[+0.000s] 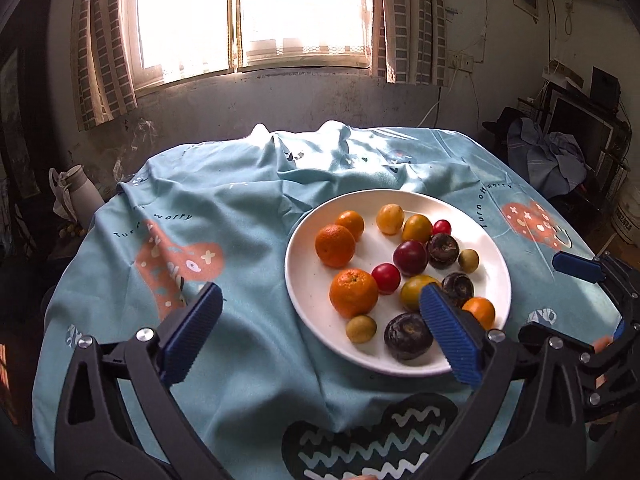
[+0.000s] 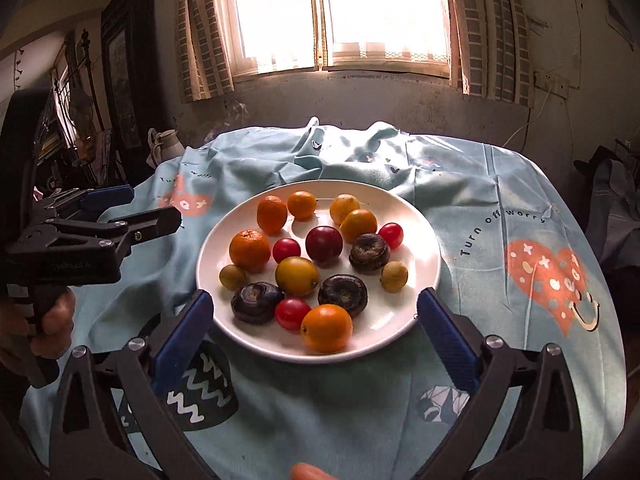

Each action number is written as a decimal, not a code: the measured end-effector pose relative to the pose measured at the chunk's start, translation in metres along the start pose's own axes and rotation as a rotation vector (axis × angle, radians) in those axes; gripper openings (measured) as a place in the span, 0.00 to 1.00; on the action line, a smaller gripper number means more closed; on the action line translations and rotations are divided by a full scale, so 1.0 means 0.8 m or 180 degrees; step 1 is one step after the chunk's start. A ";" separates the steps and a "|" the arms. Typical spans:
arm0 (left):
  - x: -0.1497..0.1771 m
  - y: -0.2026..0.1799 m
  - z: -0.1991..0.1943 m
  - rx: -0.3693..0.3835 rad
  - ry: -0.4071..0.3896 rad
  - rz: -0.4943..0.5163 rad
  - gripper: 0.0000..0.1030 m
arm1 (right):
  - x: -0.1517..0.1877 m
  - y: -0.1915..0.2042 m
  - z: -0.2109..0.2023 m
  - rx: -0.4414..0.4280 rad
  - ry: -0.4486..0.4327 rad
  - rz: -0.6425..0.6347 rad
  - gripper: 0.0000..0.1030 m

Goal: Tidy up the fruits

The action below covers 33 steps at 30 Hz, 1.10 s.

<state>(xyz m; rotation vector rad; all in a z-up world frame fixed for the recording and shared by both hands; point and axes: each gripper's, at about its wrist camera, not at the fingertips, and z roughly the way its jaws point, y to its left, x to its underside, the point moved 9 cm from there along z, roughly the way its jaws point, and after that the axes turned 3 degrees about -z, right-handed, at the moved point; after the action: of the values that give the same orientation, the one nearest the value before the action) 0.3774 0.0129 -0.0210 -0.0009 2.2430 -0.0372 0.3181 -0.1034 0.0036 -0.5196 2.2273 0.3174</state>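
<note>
Both grippers, left gripper (image 1: 320, 322) and right gripper (image 2: 316, 326), hold jaws wide apart, empty, near the white plate (image 2: 424, 240) of round fruits (image 2: 326, 328); bare desk cloth (image 1: 224, 200) lies left.

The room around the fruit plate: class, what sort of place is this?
Probably a lived-in home room: a curtained window, a table under a printed cloth, and a plate of fruit.
</note>
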 end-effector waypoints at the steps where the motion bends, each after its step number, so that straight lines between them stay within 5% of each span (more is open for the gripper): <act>1: 0.011 0.001 -0.013 -0.0008 -0.0004 0.0008 0.98 | 0.011 0.005 -0.013 -0.0004 0.0013 -0.0038 0.99; 12: 0.134 0.020 -0.085 -0.0165 0.0071 0.0039 0.98 | 0.141 0.016 -0.059 0.0124 0.0311 -0.0190 0.99; 33: 0.162 0.015 -0.084 -0.0102 0.0115 0.0083 0.98 | 0.148 0.037 -0.065 0.0180 0.0284 -0.0355 0.99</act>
<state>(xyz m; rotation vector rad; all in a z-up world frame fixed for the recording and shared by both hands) 0.2442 0.0246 -0.0806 0.0118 2.2793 0.0130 0.2002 -0.1280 -0.0518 -0.6357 2.2757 0.1759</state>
